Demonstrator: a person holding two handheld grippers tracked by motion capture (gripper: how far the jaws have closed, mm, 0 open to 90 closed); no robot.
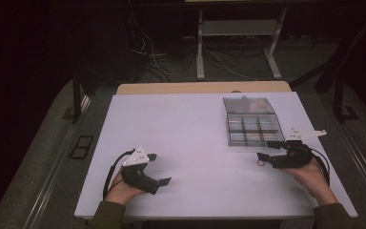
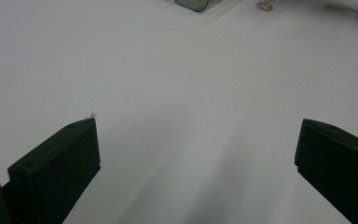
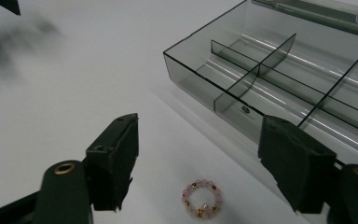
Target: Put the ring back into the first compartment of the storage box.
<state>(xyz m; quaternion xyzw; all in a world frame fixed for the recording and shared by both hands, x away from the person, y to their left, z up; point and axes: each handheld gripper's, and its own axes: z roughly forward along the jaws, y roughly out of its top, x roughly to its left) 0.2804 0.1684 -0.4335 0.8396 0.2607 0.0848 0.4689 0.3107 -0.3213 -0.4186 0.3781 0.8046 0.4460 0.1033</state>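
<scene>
The white rectangular table [image 1: 186,143] carries one container: a clear smoke-grey plastic compartment box [image 1: 251,128] at the far right, its hinged lid [image 1: 248,105] folded back flat on the far side. Thin transparent dividers split the tray into small cells in rows. The cells seen in the right gripper view [image 3: 279,74] hold nothing; the contents of the remaining cells cannot be told from the high view

A small pink beaded ring with gold-coloured spacers [image 3: 202,199] lies flat on the table, outside the box and just beside its near wall. In the high view it shows as a small loop [image 1: 262,162] near the box's near right corner. It sits between the two black jaws of the right gripper [image 3: 200,158], close to their roots, touching neither pad

The right gripper [image 1: 267,156], held in the person's right hand [image 1: 310,174], lies low over the table at the near right, pointing left. Its jaws stand apart on either side of the ring and grasp nothing

The left gripper [image 1: 159,168], held in the left hand [image 1: 121,191], rests at the near left, well apart from the box and the ring. Its jaws [image 2: 196,154] stand wide, released, with only bare table surface between them
</scene>
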